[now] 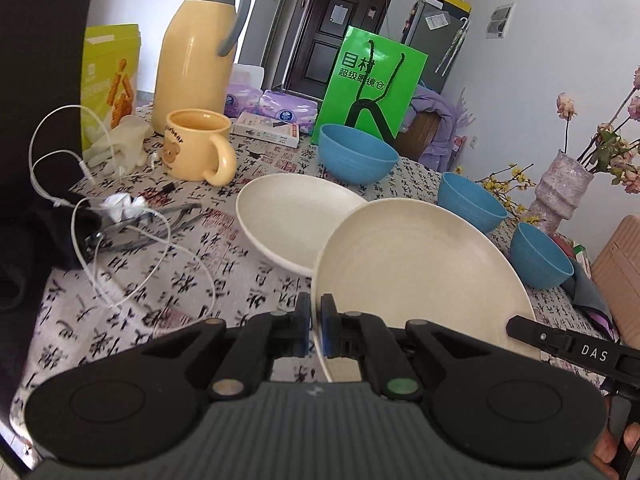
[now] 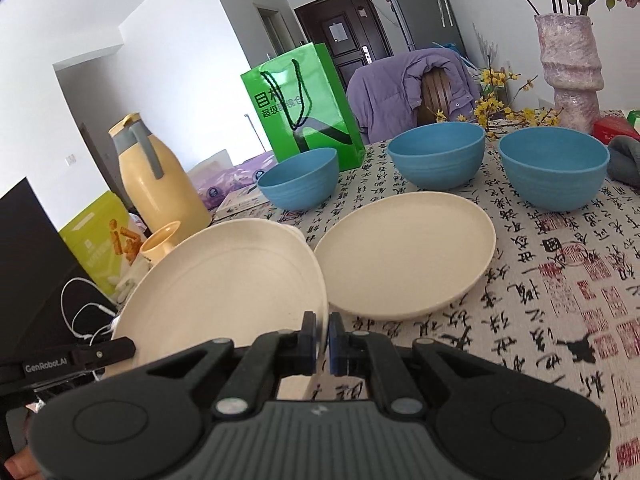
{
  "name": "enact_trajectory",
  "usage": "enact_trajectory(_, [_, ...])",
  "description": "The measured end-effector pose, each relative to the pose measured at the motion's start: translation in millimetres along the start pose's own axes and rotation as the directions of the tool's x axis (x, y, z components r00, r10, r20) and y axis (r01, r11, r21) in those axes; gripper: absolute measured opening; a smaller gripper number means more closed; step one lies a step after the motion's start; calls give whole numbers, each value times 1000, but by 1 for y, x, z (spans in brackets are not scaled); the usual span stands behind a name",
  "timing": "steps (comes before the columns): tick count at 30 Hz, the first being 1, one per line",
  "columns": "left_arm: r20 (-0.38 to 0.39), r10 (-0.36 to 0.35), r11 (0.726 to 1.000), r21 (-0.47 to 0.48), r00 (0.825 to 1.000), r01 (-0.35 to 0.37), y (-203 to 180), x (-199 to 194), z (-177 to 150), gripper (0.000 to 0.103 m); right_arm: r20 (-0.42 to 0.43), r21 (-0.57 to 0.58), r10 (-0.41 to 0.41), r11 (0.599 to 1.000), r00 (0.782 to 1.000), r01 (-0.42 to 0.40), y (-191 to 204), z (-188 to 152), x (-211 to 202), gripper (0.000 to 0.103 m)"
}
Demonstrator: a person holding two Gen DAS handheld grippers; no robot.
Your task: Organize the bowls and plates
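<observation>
Plate rim is what both cameras look at up close. The left gripper (image 1: 316, 320) has its blue-padded fingers nearly shut on the near edge of a lifted cream plate (image 1: 420, 272). The right gripper (image 2: 324, 336) is clamped just as tightly on the opposite edge of that same tilted plate. Each view catches one black finger of the other gripper at the plate's far side. The held plate hangs well in front of the green paper bag (image 1: 372, 88), and a second cream plate (image 1: 296, 212) lies on the tablecloth (image 1: 192, 280) between the two. One blue bowl (image 1: 358, 152) stands right against the bag's foot, and two more blue bowls (image 2: 436, 156) (image 2: 554, 168) sit off to its right. Only the left view shows the yellow mug (image 1: 196, 148) whole and the tangled white cable (image 1: 120, 216) left of the bag. Only the right view shows the purple jacket (image 2: 400, 92) on a chair behind it. The plates are matte, speckled and shallow, the bowls are faintly ribbed, and the cloth is printed with black calligraphy.
</observation>
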State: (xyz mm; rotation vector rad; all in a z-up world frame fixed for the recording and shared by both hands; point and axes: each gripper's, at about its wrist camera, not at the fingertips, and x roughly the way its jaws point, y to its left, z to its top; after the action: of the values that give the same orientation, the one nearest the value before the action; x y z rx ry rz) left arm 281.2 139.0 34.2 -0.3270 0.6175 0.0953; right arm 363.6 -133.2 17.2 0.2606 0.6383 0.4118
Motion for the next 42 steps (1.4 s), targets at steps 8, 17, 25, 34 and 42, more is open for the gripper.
enact_trajectory(8, [2,25,999,-24,1000,-25,18,-41,-46,5,-28,-12,2,1000,1000,-2,18,-53,-37,6])
enact_trajectory(17, [-22,46,998,-31,999,-47,34,-39,-61,5,-80,-11,-6,1000,997,5,25,-83,-35,7])
enact_trajectory(25, [-41,58,997,-58,997,-60,52,-23,-52,6,-102,-23,-2,1000,995,-1,37,-83,-18,9])
enact_trajectory(34, [-49,58,997,-47,997,-60,63,-8,-46,6,-117,-18,0,1000,993,-2,46,-82,0,13])
enact_trajectory(42, [-21,77,997,-13,997,-77,64,-11,-44,25,-82,-36,4,999,997,-7,44,-77,-3,32])
